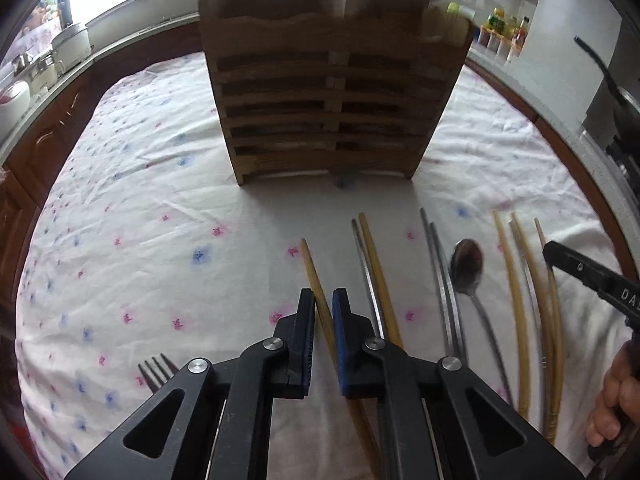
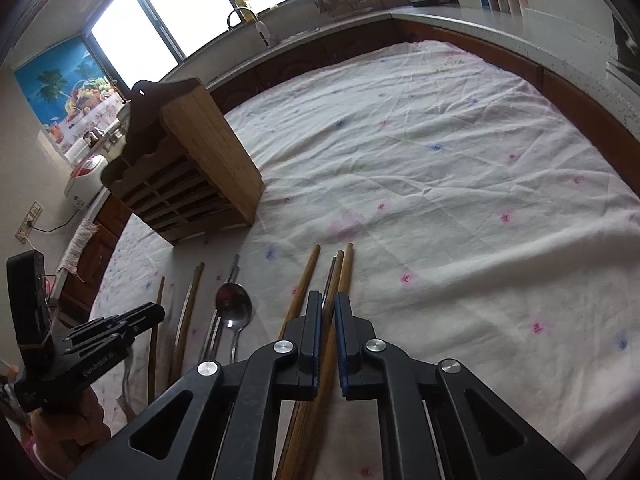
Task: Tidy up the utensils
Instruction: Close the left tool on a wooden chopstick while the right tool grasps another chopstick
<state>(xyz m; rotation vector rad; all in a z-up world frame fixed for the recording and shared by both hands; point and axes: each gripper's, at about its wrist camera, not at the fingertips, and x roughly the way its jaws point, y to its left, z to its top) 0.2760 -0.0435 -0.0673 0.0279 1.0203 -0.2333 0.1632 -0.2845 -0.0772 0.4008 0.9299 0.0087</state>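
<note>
A slatted wooden utensil rack point(image 1: 326, 108) stands upright on the surface, which is covered by a wrinkled white cloth with small pink and blue flowers point(image 1: 160, 208); every place below is given from that rack. In front of the rack, on the camera side, the utensils lie in a loose row, all pointing roughly toward it. The left gripper point(image 1: 323, 300) is down in front of the rack's middle, its fingers point(image 1: 306, 312) clenched on a single light wooden chopstick point(image 1: 314, 272), whose tip reaches out toward the rack. Left of that gripper and farther from the rack, the tines of a metal fork point(image 1: 154, 372) show beside the gripper body. To the right of the held chopstick lie a metal chopstick paired with a yellowish wooden one point(image 1: 374, 264), then a pair of thin metal chopsticks point(image 1: 438, 264), then a metal spoon point(image 1: 467, 266) with its bowl toward the rack, then a bundle of pale wooden chopsticks point(image 1: 520, 300). In the right wrist view the rack sits to the upper left, and the right gripper point(image 2: 328, 312) is over that bundle, its fingers point(image 2: 314, 320) closed on a brown wooden chopstick of the bundle point(image 2: 340, 276); whether a thin metal one beside it is also caught, I cannot tell. A hand point(image 1: 614, 396) holds the right gripper's handle.
</note>
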